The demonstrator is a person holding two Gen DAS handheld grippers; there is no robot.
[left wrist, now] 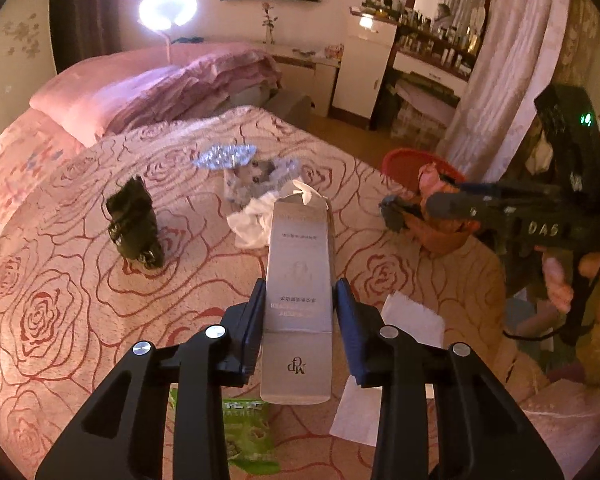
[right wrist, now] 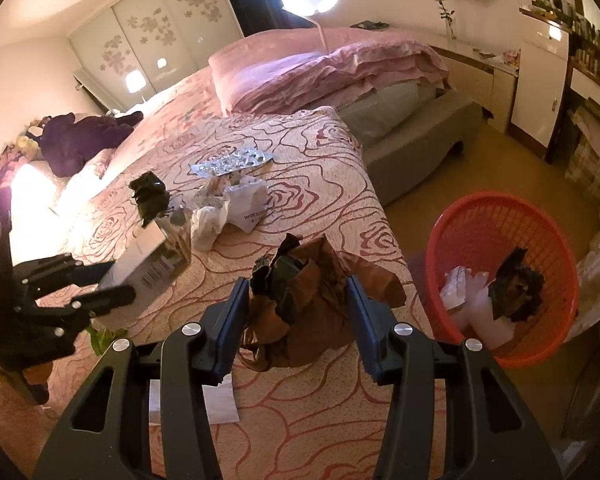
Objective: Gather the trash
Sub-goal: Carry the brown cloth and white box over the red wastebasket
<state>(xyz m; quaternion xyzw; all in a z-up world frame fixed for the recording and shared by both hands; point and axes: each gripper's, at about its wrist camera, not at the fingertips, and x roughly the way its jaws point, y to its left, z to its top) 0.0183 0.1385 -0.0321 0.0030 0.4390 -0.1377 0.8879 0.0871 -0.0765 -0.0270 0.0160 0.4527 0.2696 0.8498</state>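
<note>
Our left gripper point(left wrist: 300, 300) clamps a tall silver box point(left wrist: 298, 280); our right gripper point(right wrist: 298, 304) pinches crumpled brown paper point(right wrist: 304, 300), both likely bound for the red basket point(right wrist: 556, 300) beside the bed point(right wrist: 300, 160).

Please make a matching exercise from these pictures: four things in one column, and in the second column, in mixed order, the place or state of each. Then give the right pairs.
Things:
1. silver carton
2. crumpled brown paper
3. red basket
4. foil blister sheet

Places or states:
A. lying flat on the bedspread, touched by no gripper
B. between the left gripper's fingers
C. on the floor beside the bed, with trash already in it
D. between the right gripper's fingers

Pairs: 1-B, 2-D, 3-C, 4-A
</note>
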